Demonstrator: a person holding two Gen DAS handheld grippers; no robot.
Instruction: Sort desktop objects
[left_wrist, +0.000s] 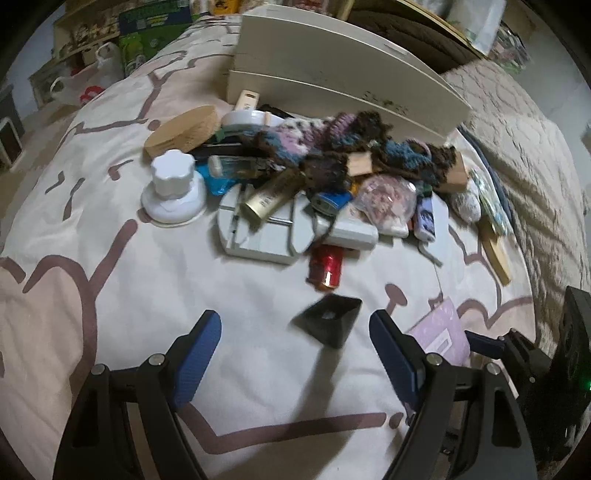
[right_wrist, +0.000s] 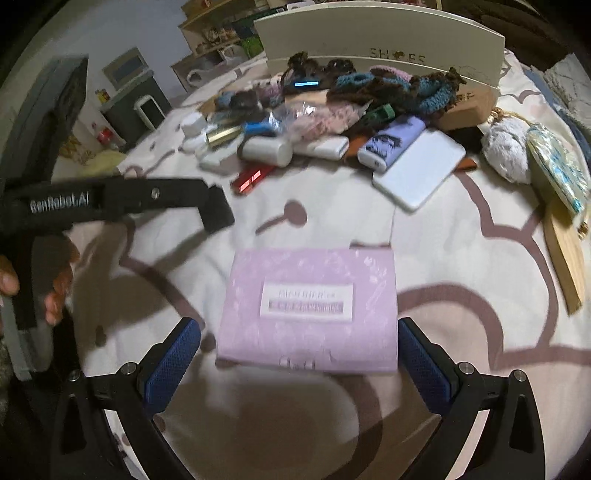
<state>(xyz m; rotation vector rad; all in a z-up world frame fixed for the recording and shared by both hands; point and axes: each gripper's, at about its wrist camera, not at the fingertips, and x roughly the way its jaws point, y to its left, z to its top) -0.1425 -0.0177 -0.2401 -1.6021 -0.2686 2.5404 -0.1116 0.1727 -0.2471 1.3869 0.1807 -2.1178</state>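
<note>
A lilac box (right_wrist: 308, 308) with a white label lies flat on the pale bedspread (right_wrist: 332, 221) in the lower middle of the right wrist view, just ahead of the right gripper (right_wrist: 299, 354). That gripper's blue-padded jaws stand wide, one on each side of the box's near edge; the pads do not press on it and hold nothing. In the left wrist view the same box (left_wrist: 441, 332) peeks out at the lower right, behind the right-hand finger.

The left gripper (left_wrist: 295, 354) is likewise spread wide and empty, over bare cover. Just above the gap between its fingers, a small black wedge-shaped object (left_wrist: 330, 319) sits alone on the cloth. Above it lies a red tube (left_wrist: 325, 267) at the near edge of the pile (left_wrist: 314, 173).

The pile fills the middle of the left wrist frame: a gold tube (left_wrist: 269, 197), a white knobbed lid (left_wrist: 173, 188) at its left, a round wooden piece (left_wrist: 183, 131), and dark crocheted yarn pieces (left_wrist: 351, 147) on top. Behind it stand cream panels (left_wrist: 332, 85).

At the left edge of the right wrist view, a hand (right_wrist: 55, 284) grips the left gripper's handle.
</note>
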